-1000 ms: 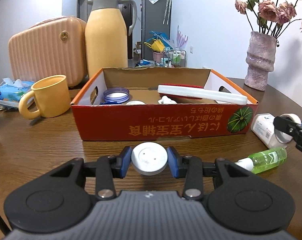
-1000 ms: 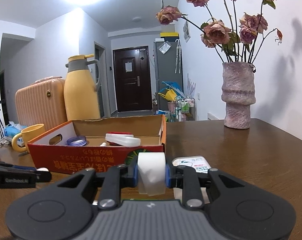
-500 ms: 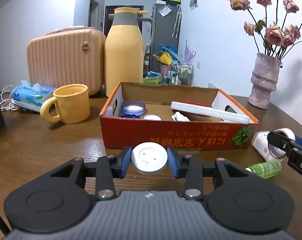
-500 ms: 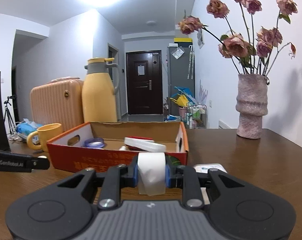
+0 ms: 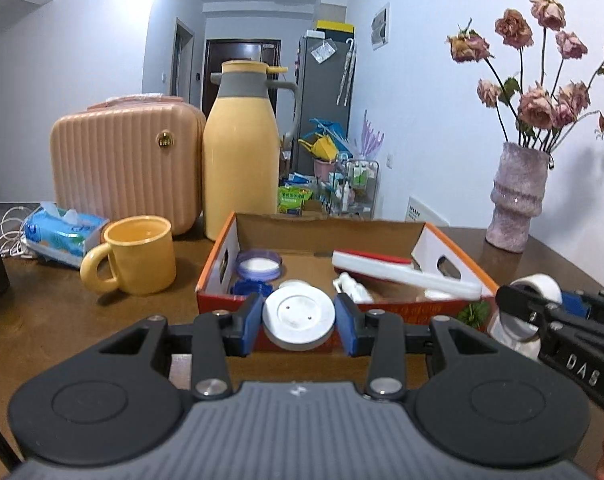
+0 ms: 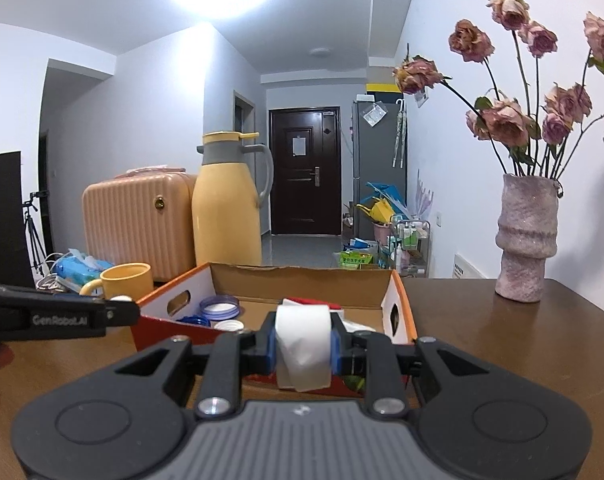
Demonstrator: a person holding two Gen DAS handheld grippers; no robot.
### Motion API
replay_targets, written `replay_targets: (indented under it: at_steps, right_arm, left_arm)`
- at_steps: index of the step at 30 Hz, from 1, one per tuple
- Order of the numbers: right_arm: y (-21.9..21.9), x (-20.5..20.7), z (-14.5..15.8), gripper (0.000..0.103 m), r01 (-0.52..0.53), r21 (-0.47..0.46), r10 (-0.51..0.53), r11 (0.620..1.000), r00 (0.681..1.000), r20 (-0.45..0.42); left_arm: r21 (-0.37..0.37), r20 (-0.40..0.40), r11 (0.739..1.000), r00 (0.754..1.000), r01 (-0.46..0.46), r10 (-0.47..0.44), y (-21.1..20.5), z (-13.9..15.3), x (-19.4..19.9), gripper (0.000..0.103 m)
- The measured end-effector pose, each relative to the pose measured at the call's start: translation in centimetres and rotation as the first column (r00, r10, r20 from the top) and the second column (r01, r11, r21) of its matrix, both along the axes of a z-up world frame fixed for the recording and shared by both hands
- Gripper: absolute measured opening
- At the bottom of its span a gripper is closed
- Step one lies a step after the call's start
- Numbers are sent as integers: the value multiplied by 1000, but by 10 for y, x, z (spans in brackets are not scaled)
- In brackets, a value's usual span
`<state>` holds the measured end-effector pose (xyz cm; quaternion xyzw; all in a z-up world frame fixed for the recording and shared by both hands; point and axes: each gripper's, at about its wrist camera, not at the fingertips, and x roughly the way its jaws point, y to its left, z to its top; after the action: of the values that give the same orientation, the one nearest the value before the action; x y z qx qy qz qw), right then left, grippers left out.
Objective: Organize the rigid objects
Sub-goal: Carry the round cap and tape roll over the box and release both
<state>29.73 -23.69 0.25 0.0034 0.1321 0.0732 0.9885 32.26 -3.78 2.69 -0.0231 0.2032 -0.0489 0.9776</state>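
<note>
My left gripper (image 5: 299, 323) is shut on a round white lid (image 5: 299, 312), held above the table just before the near wall of the orange cardboard box (image 5: 449, 258). My right gripper (image 6: 303, 350) is shut on a white tape roll (image 6: 303, 340), raised in front of the same box (image 6: 397, 300). In the box lie a purple-rimmed lid (image 5: 259, 265), a long white and red case (image 5: 401, 276) and small white items. The right gripper with its tape roll (image 5: 535, 286) shows at the right of the left wrist view.
A yellow mug (image 5: 136, 254), a tissue pack (image 5: 62, 234), a pink suitcase (image 5: 126, 168) and a yellow thermos jug (image 5: 242, 164) stand left and behind the box. A vase of dried roses (image 5: 517, 196) stands at the back right. The left gripper's finger (image 6: 58, 316) crosses the right wrist view.
Both grippers have risen with their objects, so I look down into the box more. The green bottle and white pack on the table have dropped out of view.
</note>
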Motion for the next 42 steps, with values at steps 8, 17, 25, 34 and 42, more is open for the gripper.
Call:
replay_targets:
  at_steps: [8, 17, 25, 34, 42]
  right_arm:
    - [15, 21, 15, 24, -11, 3, 11, 1000, 1000, 15]
    - [28, 54, 21, 24, -15, 0, 15, 1000, 1000, 27]
    - [34, 84, 12, 24, -11, 2, 11, 1000, 1000, 10]
    - [27, 120, 2, 24, 12, 12, -12, 1000, 1000, -1]
    - [11, 146, -8, 24, 41, 27, -40, 999, 998, -39]
  left_arm:
    - [-33, 34, 999, 999, -19, 20, -1, 18, 24, 40]
    - [-51, 37, 997, 998, -53, 55, 0, 19, 59, 40]
    - [-39, 10, 996, 997, -74, 75, 3, 7, 92, 40]
    - [-15, -16, 996, 996, -83, 83, -1, -6, 128, 40]
    - [22, -43, 996, 995, -86, 87, -5, -21, 162, 40]
